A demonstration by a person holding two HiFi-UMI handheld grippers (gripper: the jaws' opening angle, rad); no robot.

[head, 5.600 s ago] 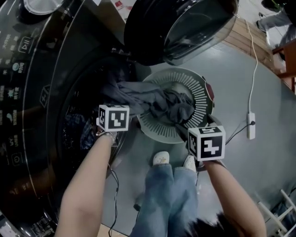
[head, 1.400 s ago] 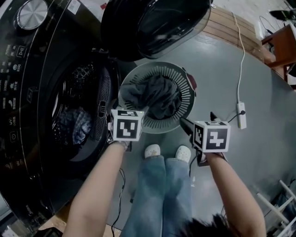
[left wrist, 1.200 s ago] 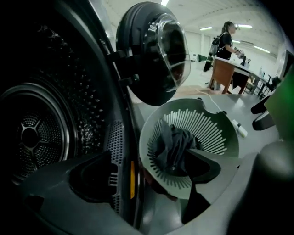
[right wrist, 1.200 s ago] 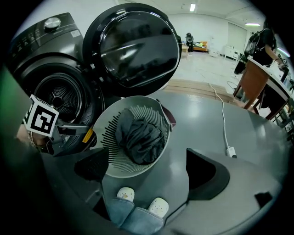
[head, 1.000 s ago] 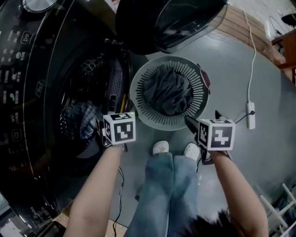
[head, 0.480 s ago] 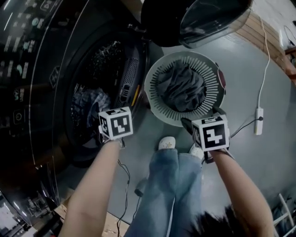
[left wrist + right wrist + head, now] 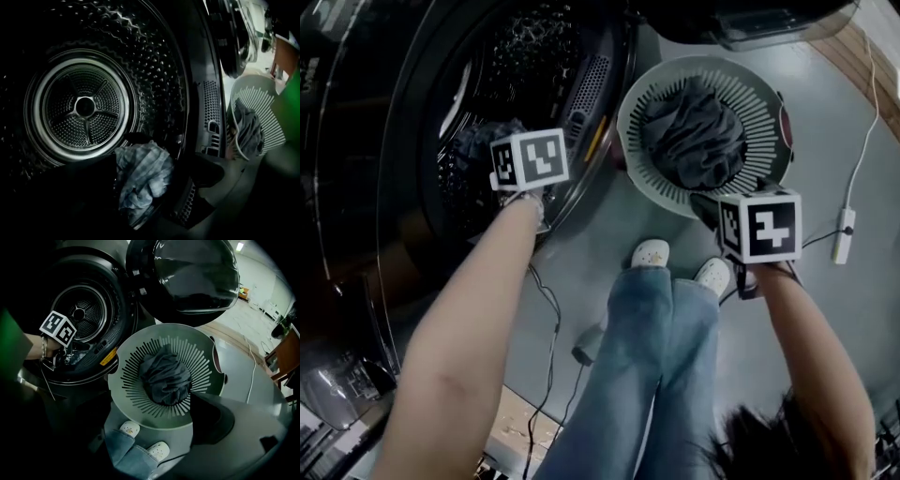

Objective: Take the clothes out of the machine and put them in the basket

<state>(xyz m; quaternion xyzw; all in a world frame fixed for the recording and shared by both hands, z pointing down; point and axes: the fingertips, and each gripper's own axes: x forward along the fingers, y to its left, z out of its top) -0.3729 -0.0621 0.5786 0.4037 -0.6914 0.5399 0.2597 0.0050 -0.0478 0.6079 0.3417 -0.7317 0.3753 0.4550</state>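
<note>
Head view: two grippers at an open front-loading machine (image 7: 403,197), basket alongside.
Right gripper (image 7: 146,401): fingers spread, empty, over the near rim of the basket (image 7: 628,150), which holds a heaped dark grey garment (image 7: 694,131). Left gripper (image 7: 161,171): fingers spread at the drum (image 7: 84,107) mouth, where a checked cloth (image 7: 138,180) lies.

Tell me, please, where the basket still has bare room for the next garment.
The slatted ring between the grey garment and the rim of the basket is bare all round. The centre, where that pile sits, is crowded.
</note>
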